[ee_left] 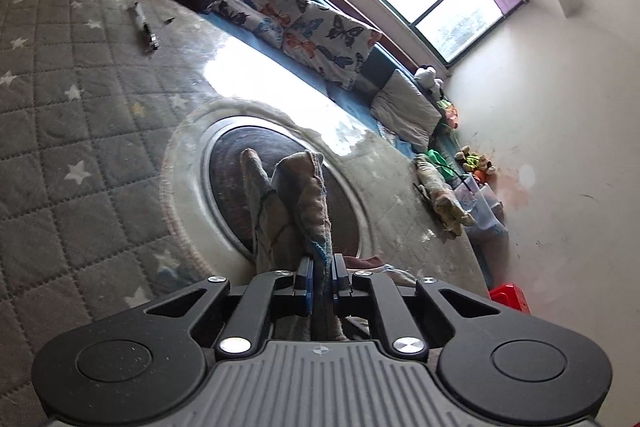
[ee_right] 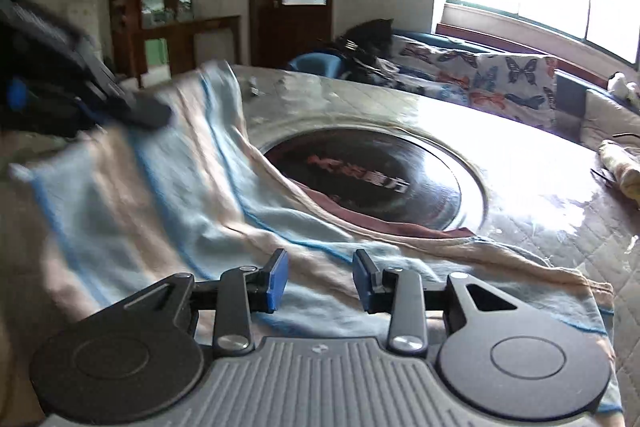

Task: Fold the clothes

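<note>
A beige and pale-blue striped cloth (ee_right: 192, 195) lies spread over the table, its far side lifted. In the left wrist view my left gripper (ee_left: 320, 279) is shut on a bunched edge of that cloth (ee_left: 296, 195), which stands up in front of the blue pads. In the right wrist view the left gripper (ee_right: 132, 107) shows blurred at the upper left, holding the raised corner. My right gripper (ee_right: 320, 279) hovers over the near part of the cloth with its blue pads (ee_right: 276, 279) apart and nothing between them.
The table (ee_left: 80, 115) wears a grey quilted cover with stars under clear plastic, with a round dark hotplate (ee_right: 384, 179) set in the middle. A small pen-like object (ee_left: 146, 27) lies far off. A sofa with a butterfly cover (ee_left: 304, 23) and cushions runs under the window.
</note>
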A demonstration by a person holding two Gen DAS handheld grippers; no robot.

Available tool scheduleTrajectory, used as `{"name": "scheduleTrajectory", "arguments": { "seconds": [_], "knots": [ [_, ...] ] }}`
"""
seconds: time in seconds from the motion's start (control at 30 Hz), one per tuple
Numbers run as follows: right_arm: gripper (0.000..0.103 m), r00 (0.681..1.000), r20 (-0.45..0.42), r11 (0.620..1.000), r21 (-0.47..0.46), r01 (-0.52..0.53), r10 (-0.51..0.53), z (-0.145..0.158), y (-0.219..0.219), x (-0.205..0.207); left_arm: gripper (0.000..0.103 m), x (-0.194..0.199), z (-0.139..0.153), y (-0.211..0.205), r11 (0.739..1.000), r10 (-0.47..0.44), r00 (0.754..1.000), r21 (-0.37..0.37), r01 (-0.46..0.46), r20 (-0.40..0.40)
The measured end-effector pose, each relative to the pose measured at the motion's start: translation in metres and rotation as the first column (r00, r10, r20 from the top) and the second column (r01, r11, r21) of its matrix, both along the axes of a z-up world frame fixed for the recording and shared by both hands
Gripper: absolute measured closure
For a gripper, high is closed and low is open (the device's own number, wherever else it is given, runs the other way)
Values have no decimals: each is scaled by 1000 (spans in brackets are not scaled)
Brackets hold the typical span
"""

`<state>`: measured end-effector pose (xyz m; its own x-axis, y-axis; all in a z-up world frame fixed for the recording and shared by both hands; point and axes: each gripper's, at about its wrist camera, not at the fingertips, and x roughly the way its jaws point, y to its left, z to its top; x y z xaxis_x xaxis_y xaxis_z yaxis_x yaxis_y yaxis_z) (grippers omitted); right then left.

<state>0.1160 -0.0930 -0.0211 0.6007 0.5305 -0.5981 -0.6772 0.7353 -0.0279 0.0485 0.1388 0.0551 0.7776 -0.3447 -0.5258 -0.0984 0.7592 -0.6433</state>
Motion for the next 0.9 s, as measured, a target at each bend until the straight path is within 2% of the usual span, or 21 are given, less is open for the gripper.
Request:
{"name": "scheduleTrajectory", "arguments": {
  "seconds": [0.07,0.17,0.3,0.47,0.7,0.9],
  "knots": [
    [68,1000,-21,1000,-14,4,-4,-7,5,7,95,3,6,-8,1000,-18,1000,-7,18,6],
    [68,1000,-23,1000,18,3,-2,-2,-2,5,95,9,18,-22,998,-54,998,-9,55,25],
    [68,999,-29,996,84,36,-34,14,-35,0,95,22,33,-49,993,-113,992,-12,114,51],
    [68,990,0,982,127,142,-143,33,-92,-4,95,47,40,-96,979,-203,977,-14,204,59],
    [67,947,-14,931,181,318,-321,44,-177,-2,95,85,23,-168,948,-313,949,-45,314,24],
    [68,904,-54,878,218,426,-425,40,-230,1,93,109,-11,-212,913,-406,913,-58,404,-26]
  ]
}}
